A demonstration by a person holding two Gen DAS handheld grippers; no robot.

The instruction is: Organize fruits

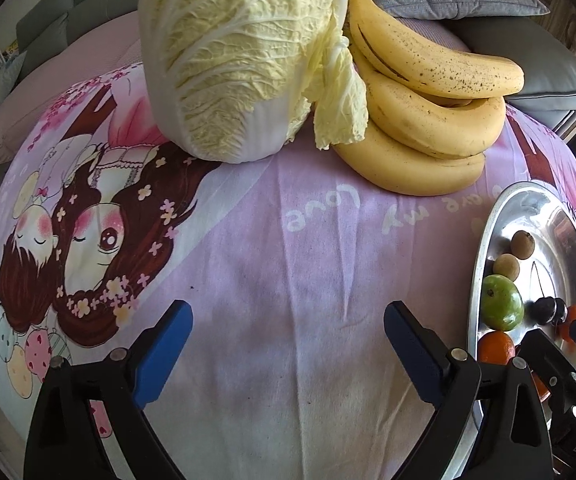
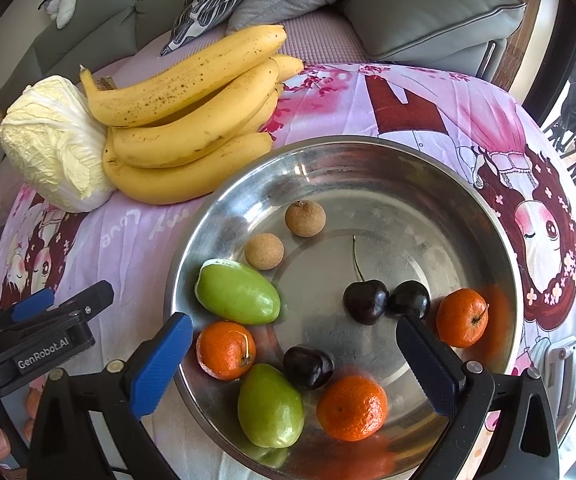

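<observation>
Both tongs gape empty: the left tongs face the bananas lying crosswise straight ahead on the surface, nearer them than the right tongs over the steel bowl.

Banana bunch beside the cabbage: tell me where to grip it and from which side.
Probably grip the banana bunch across the mid-body of its top banana, coming from above. The fruits lie stacked and curved on the cloth, the cabbage presses against the stem end, and the metal bowl crowds the near side, so above looks clearest.
</observation>
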